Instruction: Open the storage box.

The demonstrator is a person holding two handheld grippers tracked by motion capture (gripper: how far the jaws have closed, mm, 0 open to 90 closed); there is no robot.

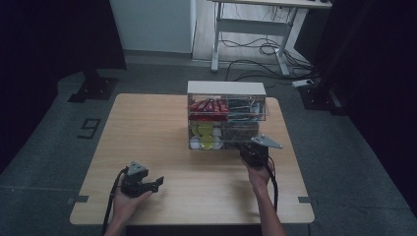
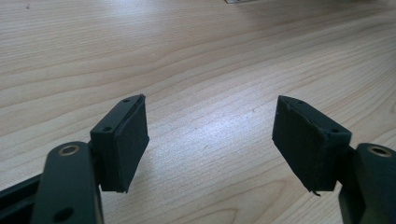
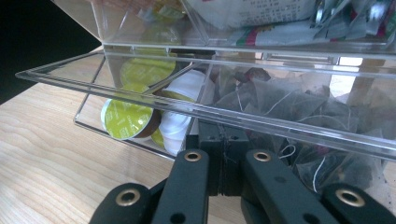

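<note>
The work item is a clear acrylic organiser (image 1: 226, 115) w/ a white top, standing upright at the far-centre of your bench (image 1: 147, 128). It has two tiers, each split into left and right compartments. The lower tier has a transparent flap lid (image 3: 224, 109), seen in the right gripper view tilted out toward you, w/ its front edge running across the frame above the jaws.

Your right gripper (image 1: 250, 153) sits at the organiser's lower right front, just beside it. In the right gripper view its jaws are closed together, pads meeting directly under the flap's front edge. Whether they pinch part of the flap or a tab cannot be told; the contact pt. is hidden behind the clear edge.

Your left gripper (image 1: 156, 183) is held low over the near-left part of the bench, well apart from the organiser. Its jaws stand wide open w/ bare wood between the pads (image 2: 125, 144).

Contents per compartment:
- Upper left: red sachets (image 1: 207, 106).
- Upper right: mixed foil packets (image 1: 243, 107), print not legible.
- Lower left: round capsules w/ yellow-green lids (image 3: 127, 120) and white ones (image 3: 183, 88), stacked loosely.
- Lower right: dark mesh tea bags (image 3: 289, 105) w/ white strings.
</note>
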